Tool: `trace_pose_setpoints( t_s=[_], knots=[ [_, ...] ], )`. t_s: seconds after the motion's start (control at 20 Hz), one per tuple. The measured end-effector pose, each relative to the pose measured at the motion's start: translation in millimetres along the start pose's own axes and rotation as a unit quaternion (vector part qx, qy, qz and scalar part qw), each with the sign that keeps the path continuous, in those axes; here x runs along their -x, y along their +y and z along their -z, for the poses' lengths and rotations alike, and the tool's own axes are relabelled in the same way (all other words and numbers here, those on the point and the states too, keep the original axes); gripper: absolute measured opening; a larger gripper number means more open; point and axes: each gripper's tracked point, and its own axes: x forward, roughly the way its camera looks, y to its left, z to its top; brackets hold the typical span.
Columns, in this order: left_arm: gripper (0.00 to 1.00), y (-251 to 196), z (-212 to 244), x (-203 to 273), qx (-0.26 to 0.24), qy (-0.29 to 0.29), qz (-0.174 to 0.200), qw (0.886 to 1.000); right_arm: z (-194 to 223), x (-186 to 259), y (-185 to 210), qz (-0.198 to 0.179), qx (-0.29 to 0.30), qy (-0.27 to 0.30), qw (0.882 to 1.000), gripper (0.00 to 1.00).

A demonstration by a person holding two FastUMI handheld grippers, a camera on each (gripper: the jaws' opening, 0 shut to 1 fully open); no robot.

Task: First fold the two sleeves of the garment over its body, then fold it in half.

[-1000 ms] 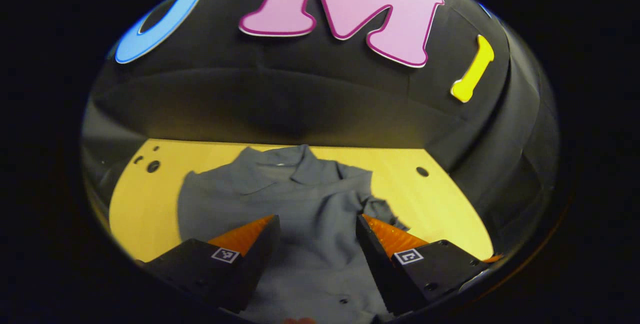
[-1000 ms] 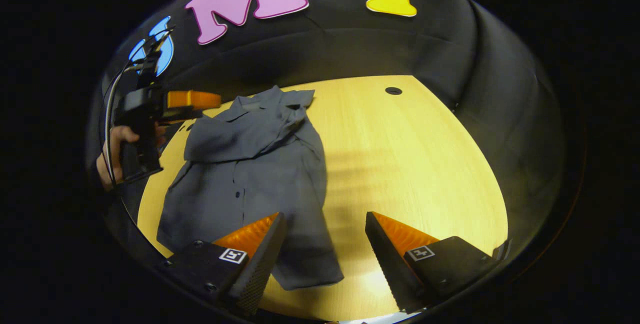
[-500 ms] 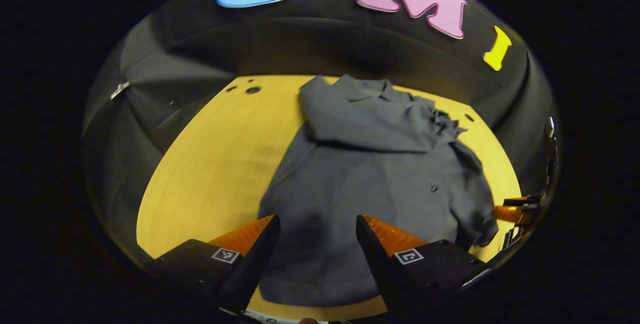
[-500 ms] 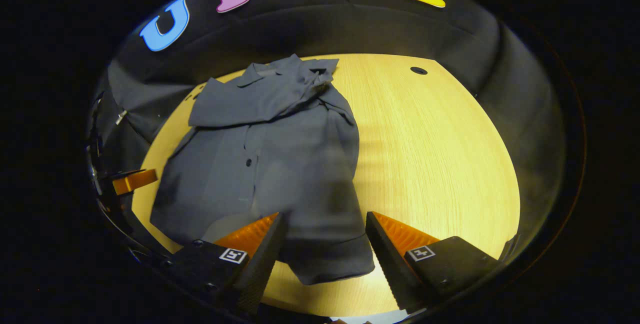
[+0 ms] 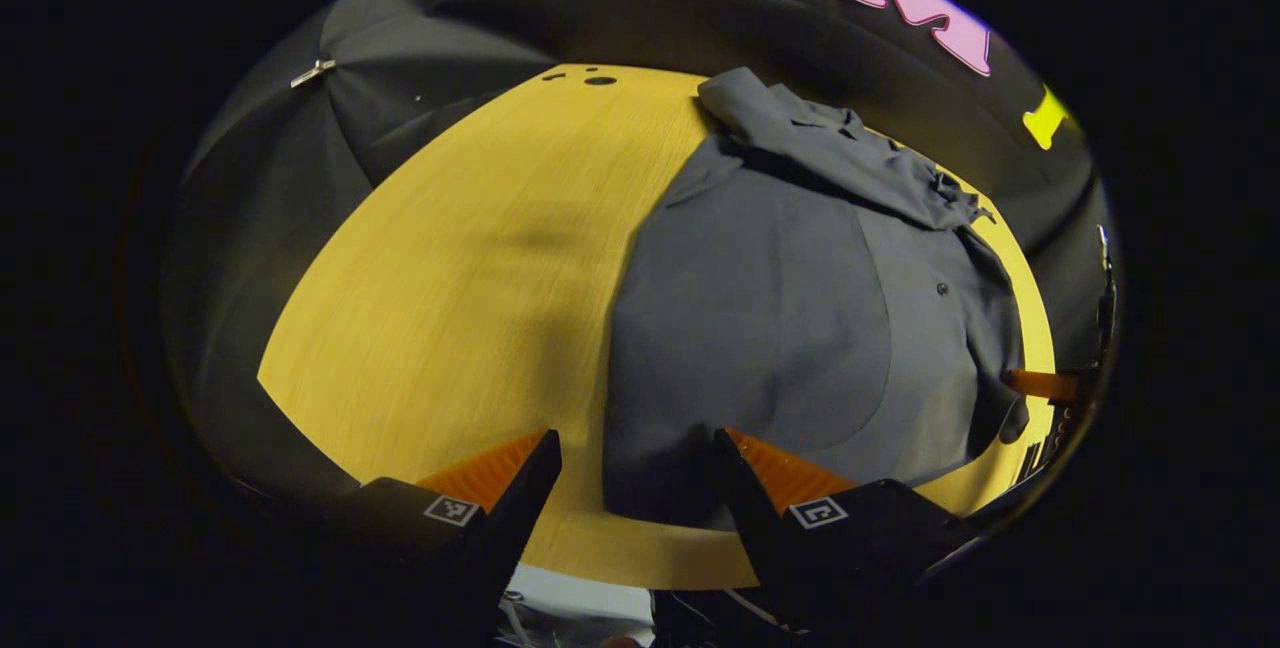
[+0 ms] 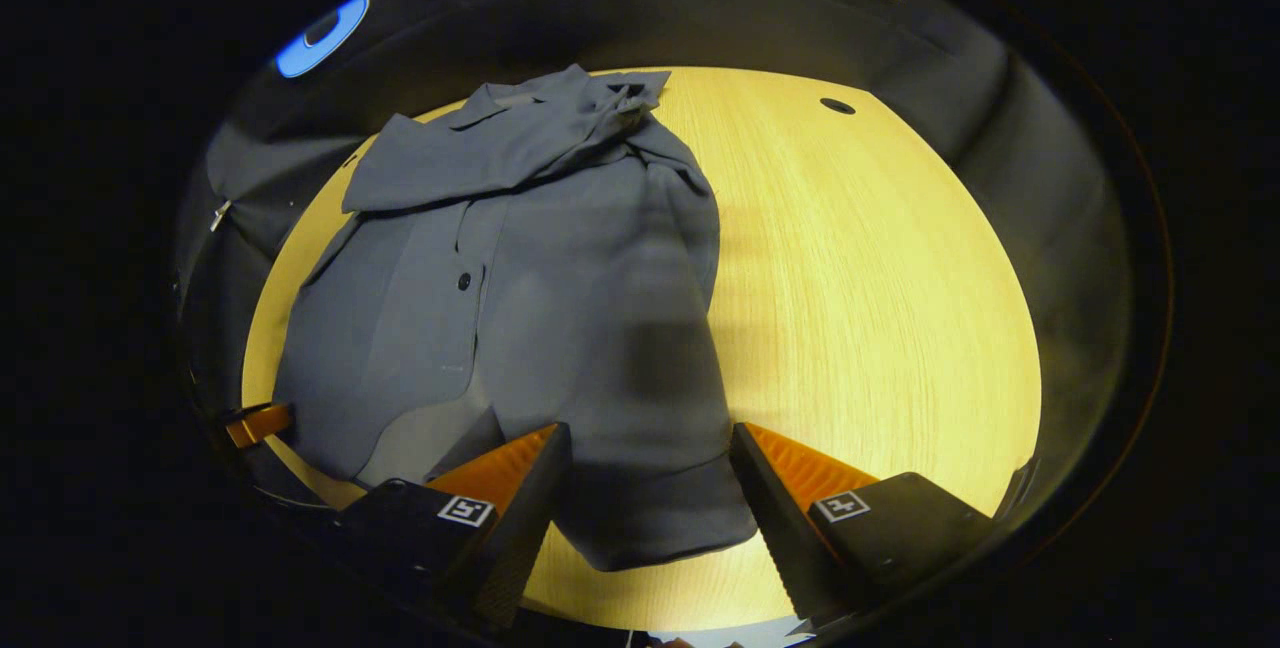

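A dark grey button shirt (image 5: 800, 308) (image 6: 540, 268) lies on the yellow wooden table (image 5: 450, 278), collar at the far end, both sleeves folded across its chest. In the left gripper view my left gripper (image 5: 635, 458) hangs open over the shirt's near left hem corner. In the right gripper view my right gripper (image 6: 650, 453) stands open over the near right hem corner. Nothing is held between either pair of fingers. The right gripper's tip (image 5: 1040, 385) pokes in at the far right of the left gripper view, and the left gripper's tip (image 6: 258, 423) at the far left of the right gripper view.
Bare table (image 6: 860, 288) stretches right of the shirt in the right gripper view and left of it in the left gripper view. Small round holes (image 5: 600, 80) (image 6: 837, 106) mark the table's far corners. Black cloth walls close the booth on all sides.
Both grippers have drawn back from the collar end toward the shirt's hem, staying open. The left one has swung from above the chest to the hem's left corner.
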Motion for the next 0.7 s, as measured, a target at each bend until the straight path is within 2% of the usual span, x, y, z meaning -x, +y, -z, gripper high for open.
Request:
trace_pose_setpoints(
  t_s=[0.3, 0.4, 0.5, 0.65, 0.7],
  knots=[
    [0.97, -15.5, 5.3, -1.5, -0.021, 0.003, 0.02, 1.0, 12.1, 2.2, -3.7, -0.008, 0.022, 0.034, 0.999, 1.0],
    [0.98, -23.5, 6.0, -4.8, -0.045, 0.006, 0.017, 0.999, 15.0, 0.9, -9.3, 0.01, 0.049, 0.036, 0.998, 1.0],
    [0.99, -29.5, 11.1, -7.5, -0.095, 0.013, 0.008, 0.995, 14.3, -0.2, -5.3, 0.015, 0.05, 0.042, 0.998, 0.99],
    [0.97, -46.5, 7.4, -11.3, -0.122, 0.005, 0.026, 0.992, 15.1, -0.7, -2.8, 0.015, 0.045, 0.064, 0.997, 0.97],
    [0.95, -49.4, 7.2, -12.3, -0.124, 0.009, 0.027, 0.992, 15.9, -3.9, 4.3, 0.011, 0.05, 0.071, 0.996, 0.82]
  ],
)
